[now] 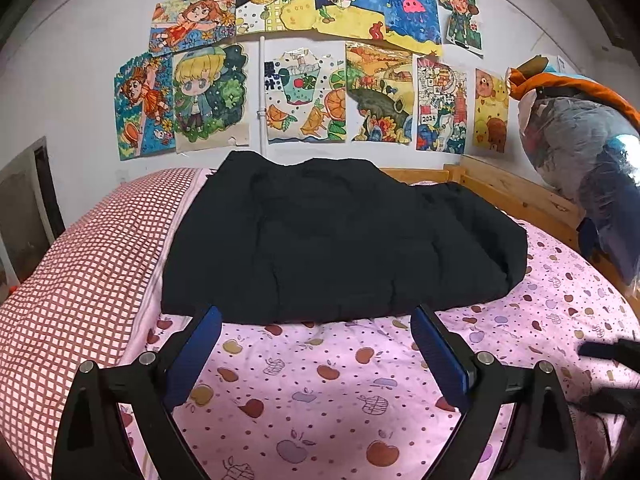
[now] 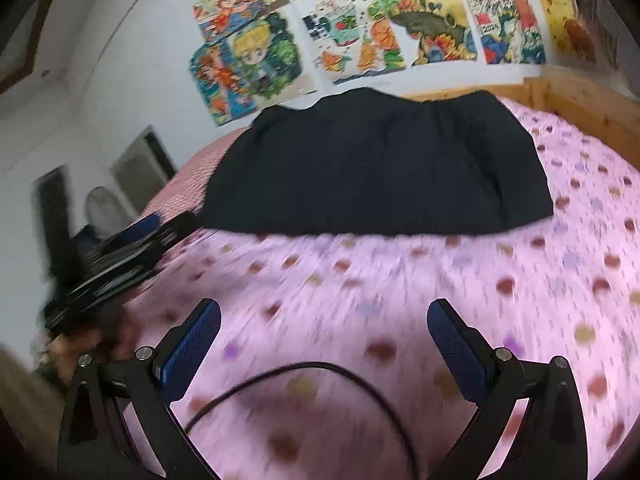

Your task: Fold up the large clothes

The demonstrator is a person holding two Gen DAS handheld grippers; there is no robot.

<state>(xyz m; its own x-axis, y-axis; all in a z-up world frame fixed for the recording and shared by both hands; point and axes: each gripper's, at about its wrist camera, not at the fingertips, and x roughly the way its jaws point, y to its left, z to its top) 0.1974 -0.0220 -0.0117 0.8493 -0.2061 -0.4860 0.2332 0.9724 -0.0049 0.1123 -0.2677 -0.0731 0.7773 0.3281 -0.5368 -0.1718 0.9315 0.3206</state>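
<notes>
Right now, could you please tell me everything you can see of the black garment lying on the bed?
The black padded garment looks thick and quilted, with faint stitched panels, matte and dark. It lies spread fairly flat across the pink apple-print bedsheet, its far edge near the wall and wooden bed frame, its left edge reaching the red-checked cover. The right side bulges and rounds off. Neither the left gripper nor the right gripper touches it; both are open.

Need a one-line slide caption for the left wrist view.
Open left tool hovers at the near edge of a black garment on the pink apple-print bedsheet.
</notes>
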